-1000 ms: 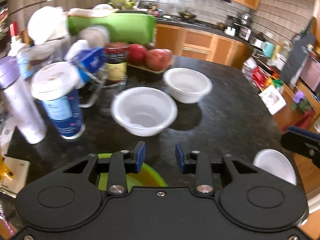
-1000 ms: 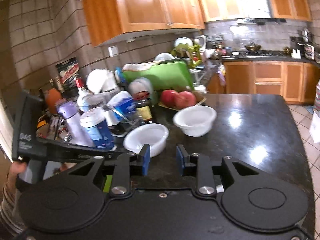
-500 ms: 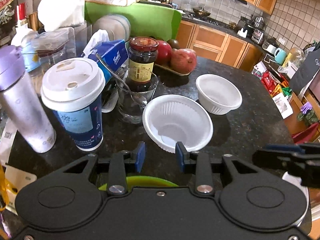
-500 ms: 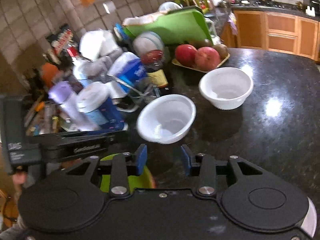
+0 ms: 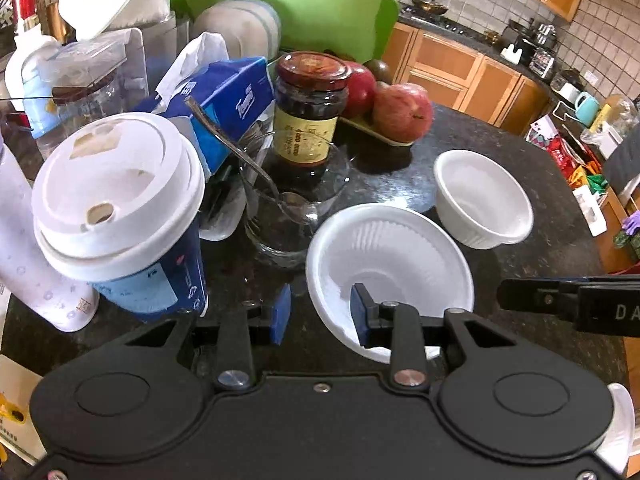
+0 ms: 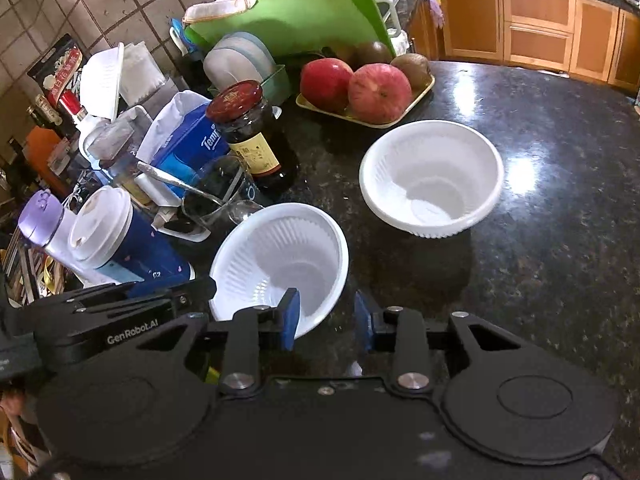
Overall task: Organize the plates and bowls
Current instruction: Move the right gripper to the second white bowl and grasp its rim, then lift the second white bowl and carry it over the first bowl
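Note:
Two white ribbed bowls stand on the dark granite counter (image 6: 560, 240). The near bowl (image 5: 392, 256) (image 6: 280, 248) sits beside a glass; the far bowl (image 5: 480, 200) (image 6: 432, 176) is to its right, close to the fruit tray. My left gripper (image 5: 320, 314) straddles the near bowl's left rim, one finger outside and one inside, with the pads not touching it. My right gripper (image 6: 326, 318) straddles the same bowl's right rim. Its jaws are closing, with a gap still on both sides of the rim.
Left of the bowls crowd a lidded coffee cup (image 5: 116, 200), a glass with a spoon (image 5: 280, 216), a dark jar (image 5: 310, 108), a blue tissue pack (image 5: 224, 104) and a purple-capped bottle (image 6: 44, 216). A tray of apples (image 6: 360, 88) and a green cutting board (image 6: 300, 16) stand behind.
Both grippers have moved forward and down onto the near bowl and now straddle its rim from opposite sides. The green plate seen under the left gripper has gone out of its view.

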{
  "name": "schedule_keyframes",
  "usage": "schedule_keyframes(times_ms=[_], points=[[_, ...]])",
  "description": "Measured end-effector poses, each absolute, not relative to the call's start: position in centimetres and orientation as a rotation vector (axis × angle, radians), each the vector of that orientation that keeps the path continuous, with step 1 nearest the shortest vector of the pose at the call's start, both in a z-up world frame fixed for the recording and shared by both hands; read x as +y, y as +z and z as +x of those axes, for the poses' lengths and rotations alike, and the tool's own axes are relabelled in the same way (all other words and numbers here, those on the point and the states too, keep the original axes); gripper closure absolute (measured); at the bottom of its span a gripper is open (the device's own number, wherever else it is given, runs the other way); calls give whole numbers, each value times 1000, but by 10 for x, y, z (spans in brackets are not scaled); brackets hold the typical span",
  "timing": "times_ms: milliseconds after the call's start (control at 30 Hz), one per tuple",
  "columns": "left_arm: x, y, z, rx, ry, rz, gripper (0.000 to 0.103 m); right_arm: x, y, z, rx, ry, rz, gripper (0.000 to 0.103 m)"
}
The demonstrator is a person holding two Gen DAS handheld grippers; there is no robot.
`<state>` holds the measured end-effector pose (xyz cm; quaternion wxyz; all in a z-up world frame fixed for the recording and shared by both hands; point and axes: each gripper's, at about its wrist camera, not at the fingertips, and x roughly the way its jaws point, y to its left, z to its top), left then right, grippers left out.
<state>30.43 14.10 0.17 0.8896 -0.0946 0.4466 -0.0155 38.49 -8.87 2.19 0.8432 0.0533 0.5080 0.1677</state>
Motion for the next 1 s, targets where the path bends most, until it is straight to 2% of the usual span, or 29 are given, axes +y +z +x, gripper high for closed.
schedule_keyframes(times_ms=[700, 833, 1000], points=[[136, -22, 342, 1007, -19, -191, 61, -60, -19, 428, 1145, 397, -8, 69], [129, -23, 343, 1012, -45, -180, 63, -57, -21, 422, 1133, 389, -48, 82], [123, -17, 335, 979, -57, -138, 64, -58, -18, 414, 1105, 371, -71, 83]])
